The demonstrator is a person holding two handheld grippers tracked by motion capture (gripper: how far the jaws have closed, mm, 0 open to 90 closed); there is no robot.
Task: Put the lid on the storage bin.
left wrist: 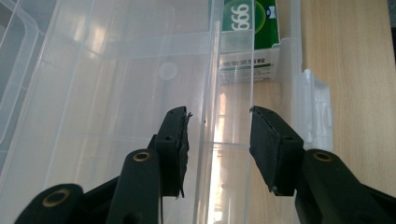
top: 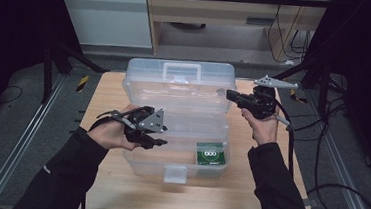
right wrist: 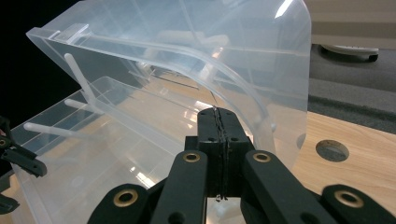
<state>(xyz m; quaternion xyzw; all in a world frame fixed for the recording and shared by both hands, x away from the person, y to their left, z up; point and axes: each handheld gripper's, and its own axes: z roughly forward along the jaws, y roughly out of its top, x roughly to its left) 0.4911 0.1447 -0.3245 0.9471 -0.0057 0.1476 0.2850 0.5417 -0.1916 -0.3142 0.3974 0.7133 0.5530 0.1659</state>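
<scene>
A clear plastic storage box stands on the wooden table with its lid tilted up and back. A green packet lies in the box's front right corner and appears again as the green packet. My left gripper hangs open over the box's left end. In the left gripper view, my left gripper has a clear divider wall in the gap between its jaws. My right gripper is shut, its tip against the lid's right edge. My right gripper holds nothing visible, with the lid just beyond it.
The wooden table has bare room on both sides of the box. A white latch hangs on the box's front wall. A round hole sits in the tabletop near the lid. Cables trail on the floor at the right.
</scene>
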